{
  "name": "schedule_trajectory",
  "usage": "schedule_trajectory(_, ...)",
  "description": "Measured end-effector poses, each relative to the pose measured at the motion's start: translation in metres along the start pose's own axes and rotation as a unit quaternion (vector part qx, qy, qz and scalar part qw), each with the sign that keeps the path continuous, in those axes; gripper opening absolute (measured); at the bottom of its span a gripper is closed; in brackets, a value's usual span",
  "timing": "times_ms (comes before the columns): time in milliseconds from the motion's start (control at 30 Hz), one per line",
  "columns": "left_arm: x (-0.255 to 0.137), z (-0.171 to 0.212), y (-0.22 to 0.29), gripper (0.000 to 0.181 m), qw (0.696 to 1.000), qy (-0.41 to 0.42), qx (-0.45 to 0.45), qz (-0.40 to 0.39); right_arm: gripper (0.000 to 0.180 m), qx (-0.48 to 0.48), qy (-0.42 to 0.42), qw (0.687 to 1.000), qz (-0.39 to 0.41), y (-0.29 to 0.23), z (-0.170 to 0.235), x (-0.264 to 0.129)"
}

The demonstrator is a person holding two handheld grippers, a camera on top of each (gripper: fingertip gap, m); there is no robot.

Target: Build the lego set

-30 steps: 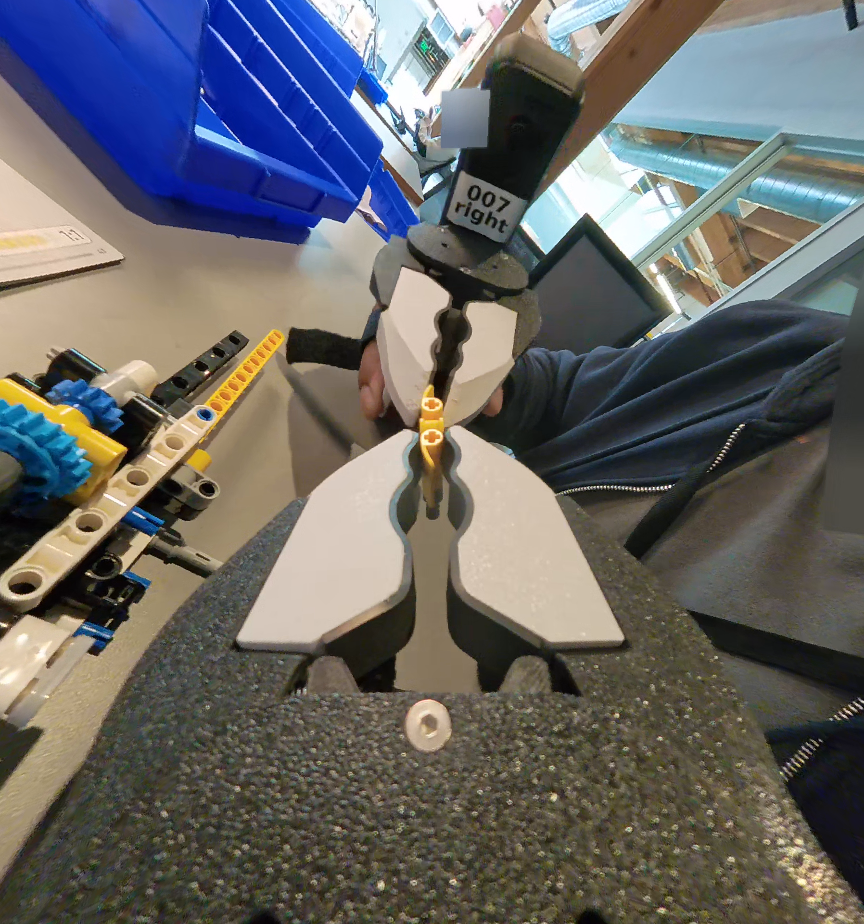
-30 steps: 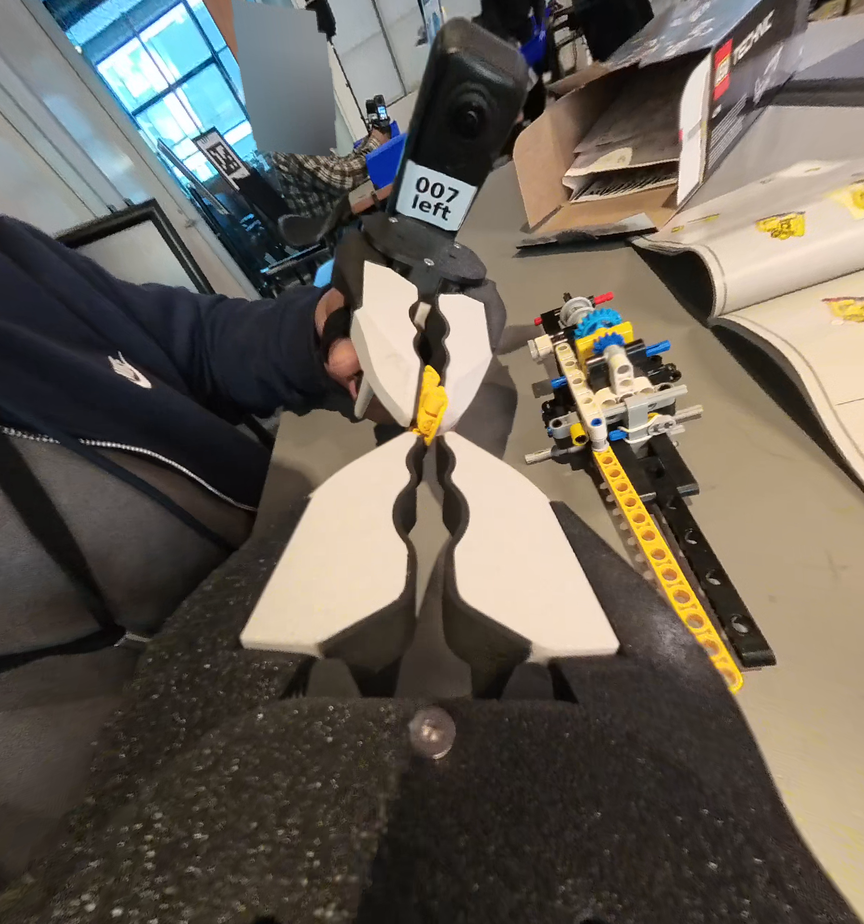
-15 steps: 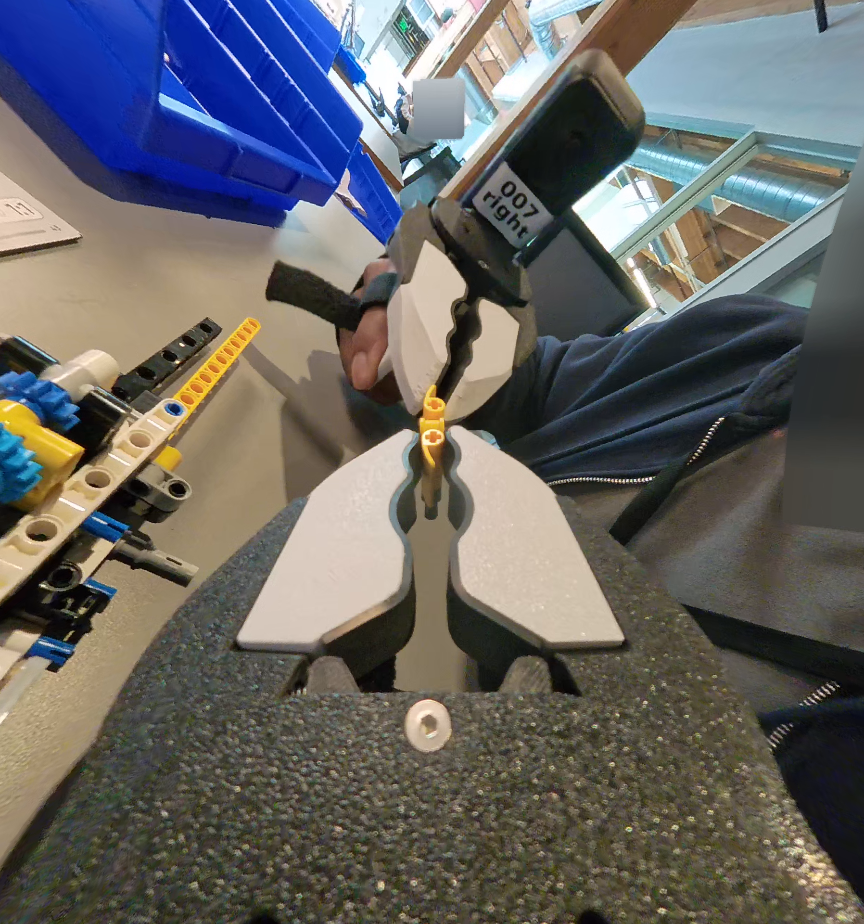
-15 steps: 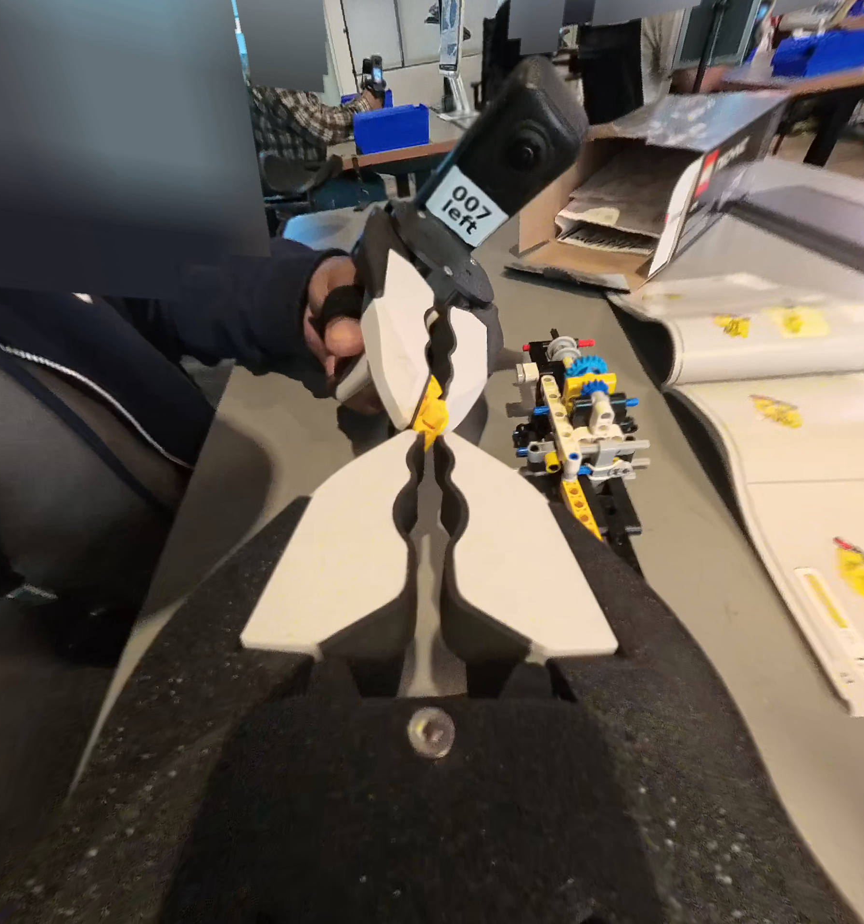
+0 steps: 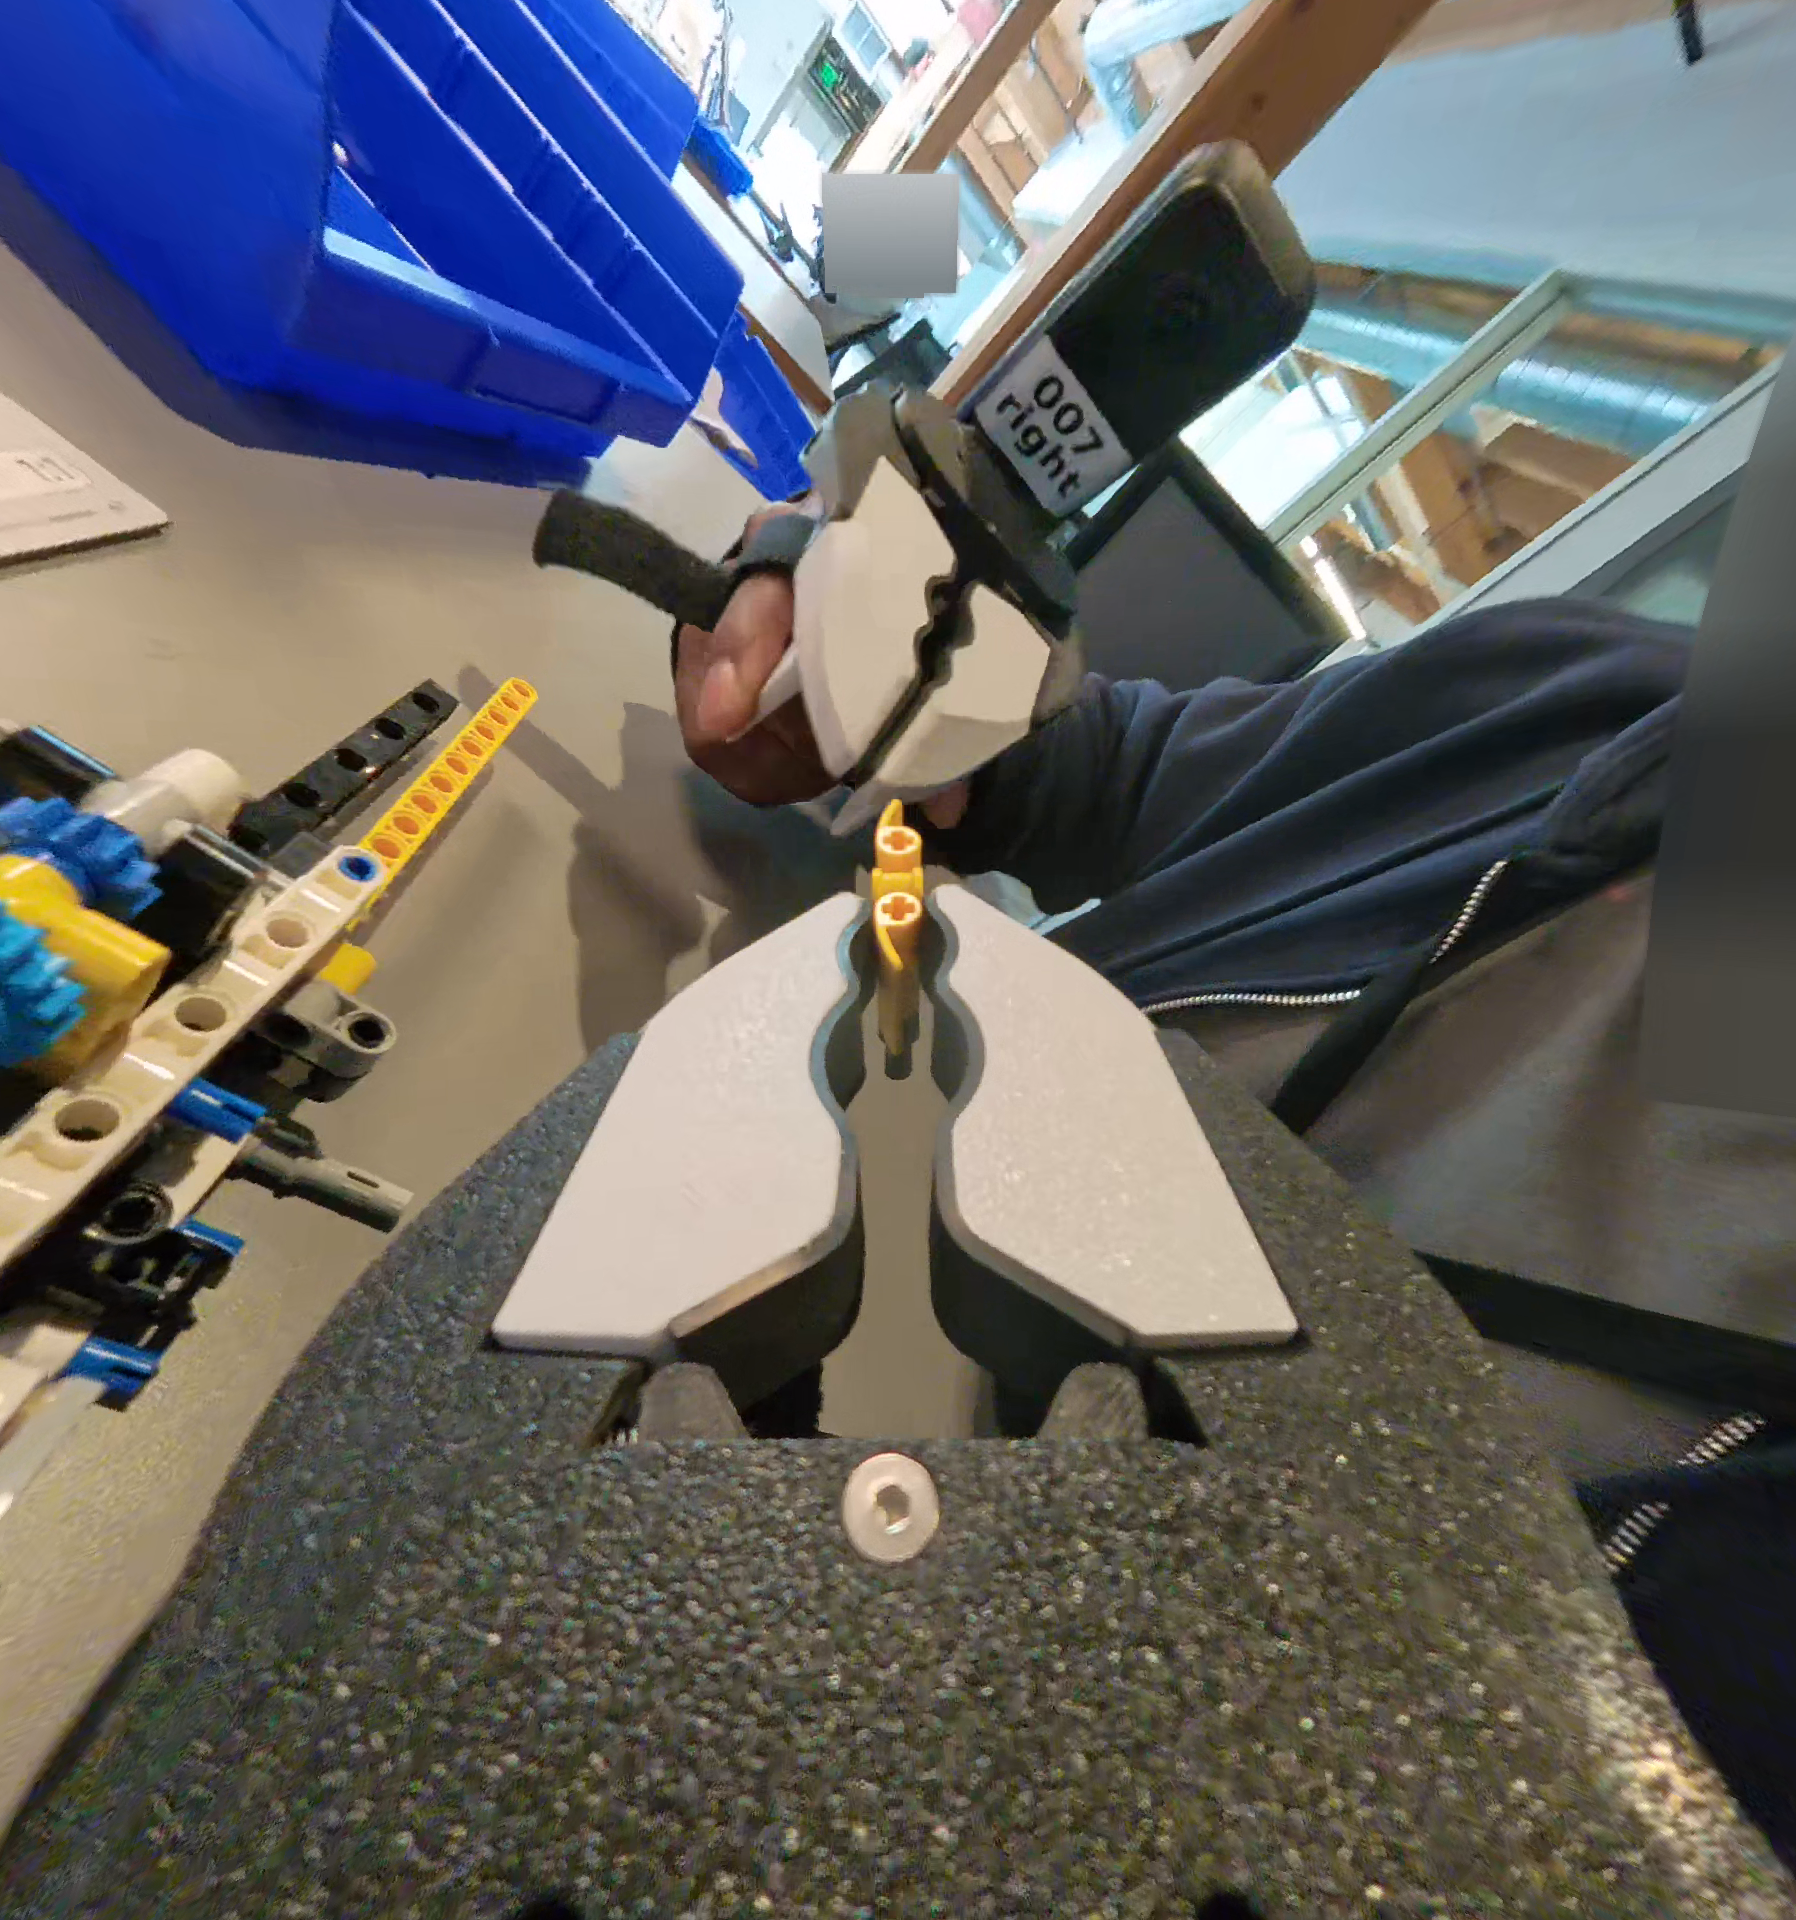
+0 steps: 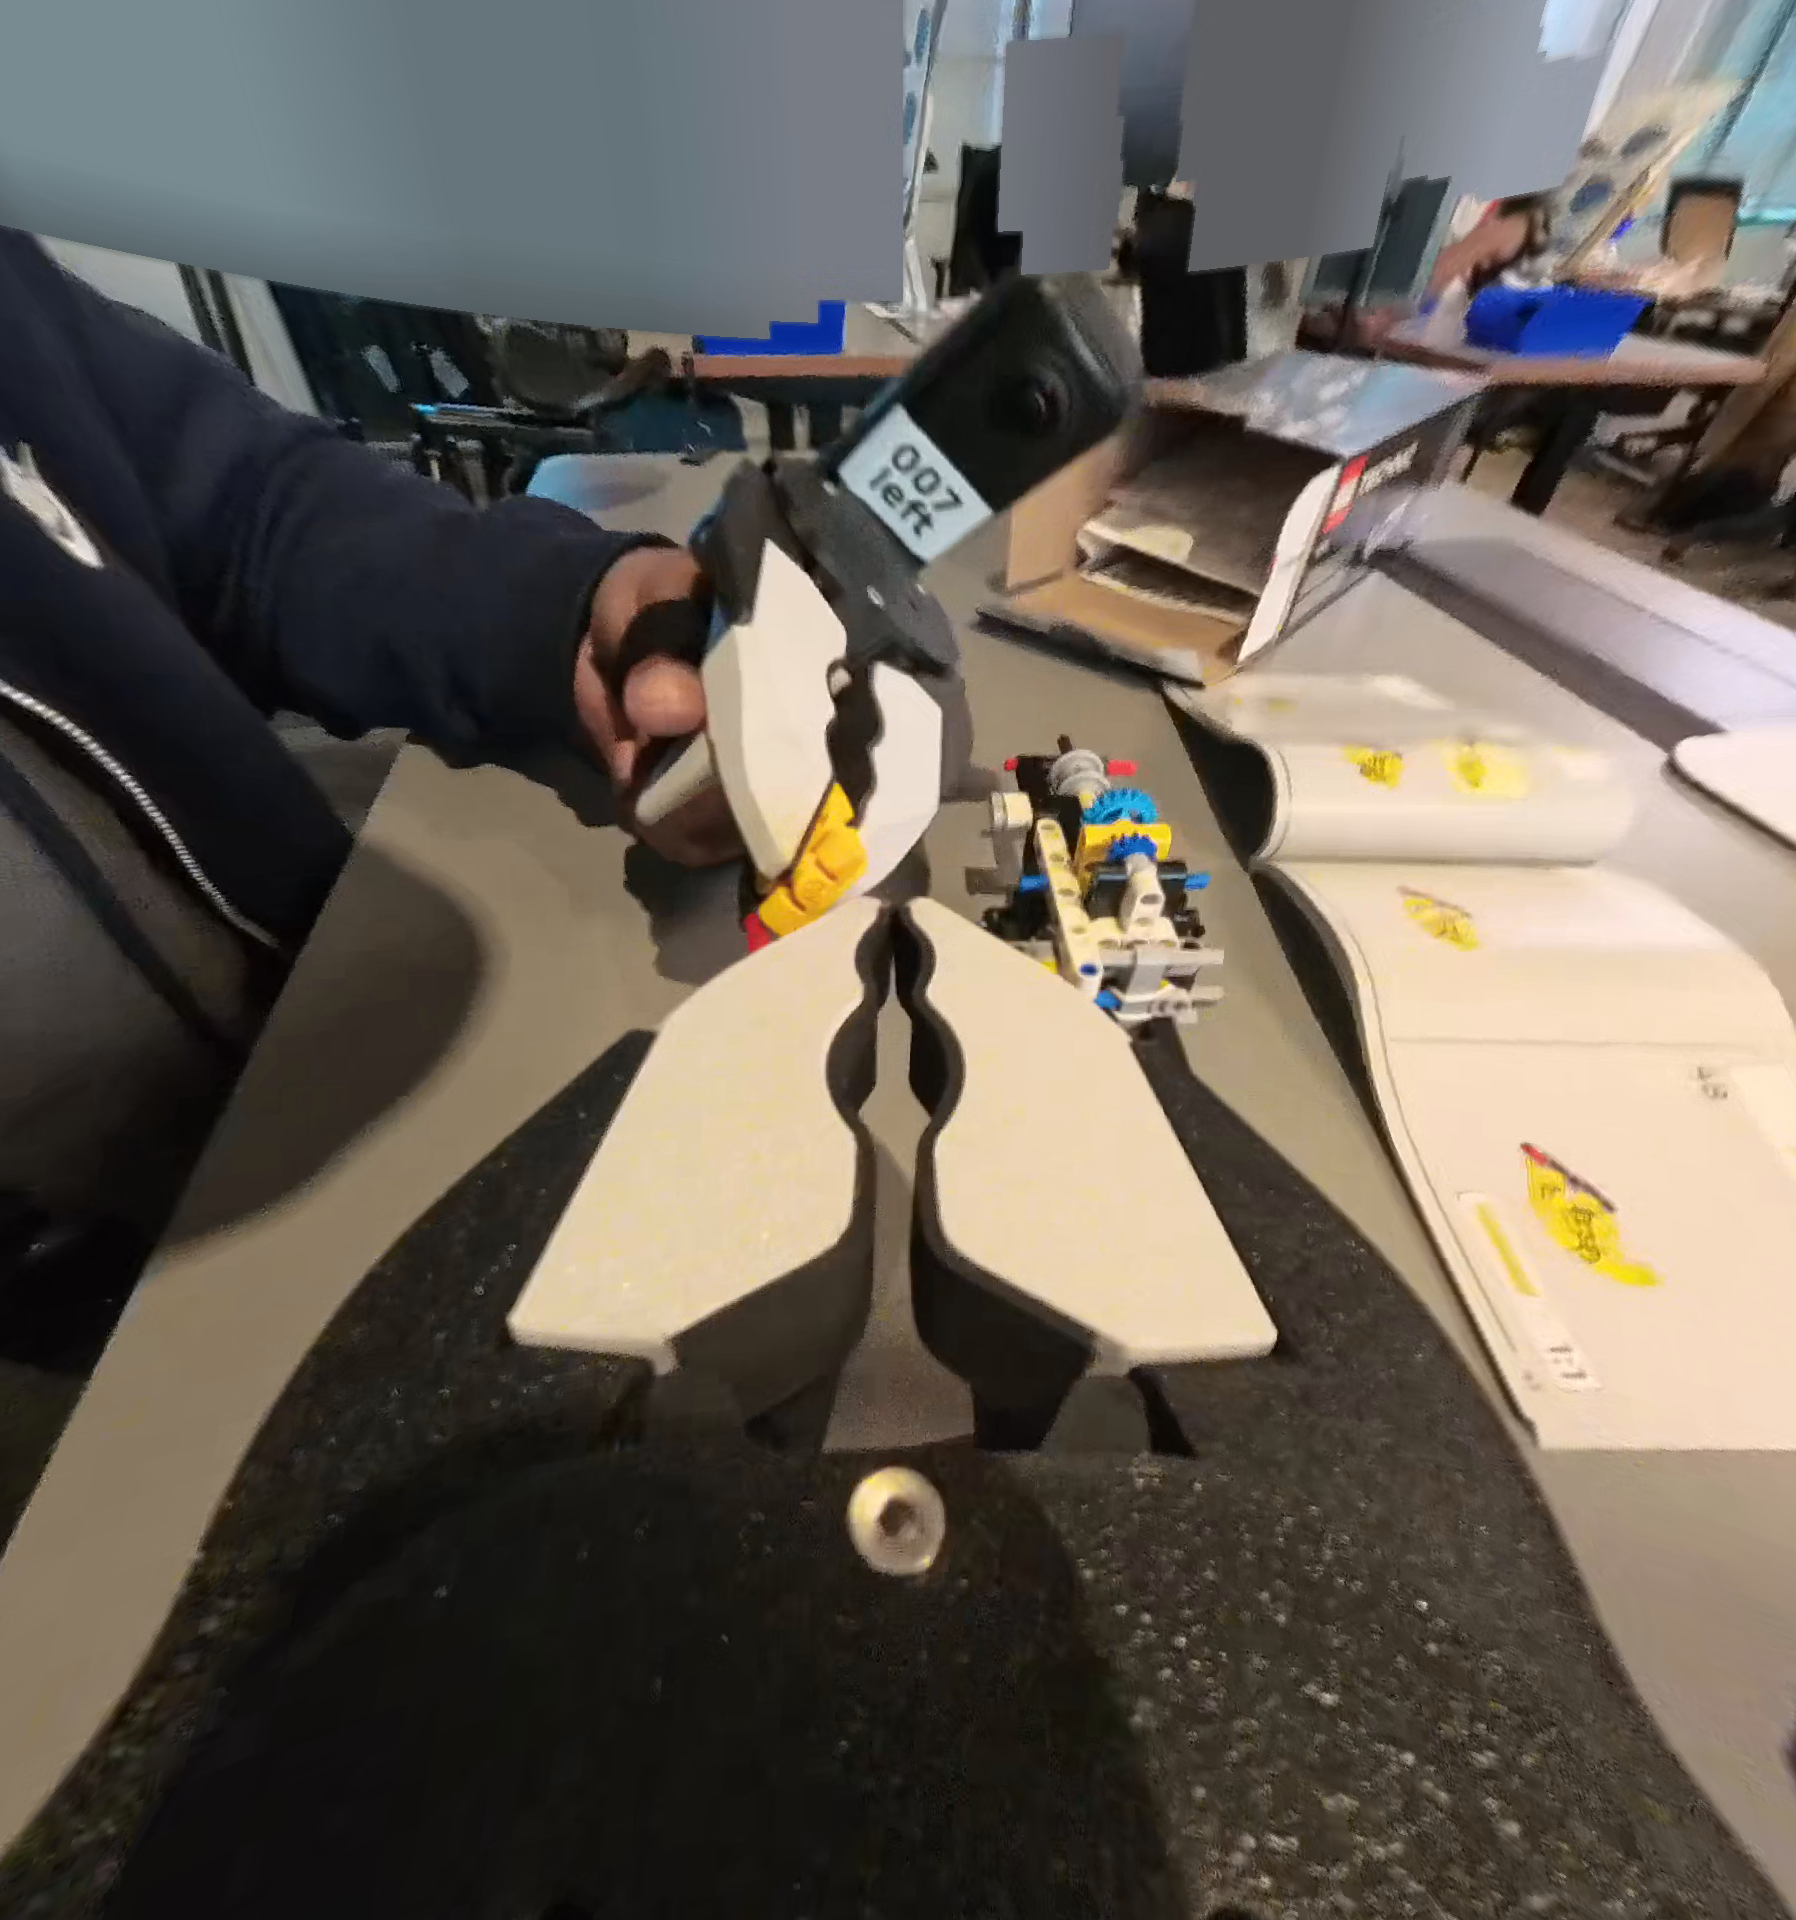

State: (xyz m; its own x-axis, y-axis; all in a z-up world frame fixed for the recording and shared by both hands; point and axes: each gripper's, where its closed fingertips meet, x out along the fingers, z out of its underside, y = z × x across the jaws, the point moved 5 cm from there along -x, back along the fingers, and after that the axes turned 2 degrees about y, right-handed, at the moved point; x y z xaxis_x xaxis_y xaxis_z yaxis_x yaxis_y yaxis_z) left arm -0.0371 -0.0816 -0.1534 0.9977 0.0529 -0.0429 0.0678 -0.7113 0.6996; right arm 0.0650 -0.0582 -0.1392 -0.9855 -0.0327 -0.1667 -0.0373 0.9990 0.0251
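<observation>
Between the two grey fingertips of the left gripper [image 5: 896, 914], in the left wrist view, a small yellow plastic connector piece [image 5: 895, 914] is sitting pinched, its two cross-shaped holes facing the camera and its top end poking out beyond the tips. Half a second ago the right gripper [image 5: 878, 800] was meeting that top end; now it is tilting away to the upper right, its tips nearly closed and just clear of the piece, with nothing visible between them. On the grey tabletop [image 5: 374, 623] to the left, the partly built lego model [image 5: 146, 997] of white, black and yellow holed beams with blue gears is lying in much the same spot. Blue plastic storage bins [image 5: 406, 229] are standing behind it.

Across in the right wrist view, the right gripper [image 6: 894, 914] is showing its tips almost touching and holding nothing. The left gripper [image 6: 821, 862] is hanging just beyond them, clamping the yellow connector, where a red bit is showing at its lower end. Compared with the earlier frame, the camera is swinging rightward, so the model [image 6: 1102, 883] is sitting closer to centre, beside the open instruction booklet [image 6: 1548, 1091] and a cardboard box [image 6: 1237, 540].
</observation>
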Motion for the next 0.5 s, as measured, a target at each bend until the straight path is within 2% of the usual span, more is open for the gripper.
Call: schedule_trajectory(500,0.0006,0.0005,-0.0015,0.007,0.999,-0.006,0.038,-0.024,0.011,0.110,-0.009,0.993,-0.049,-0.0040,0.0053,0.0088)
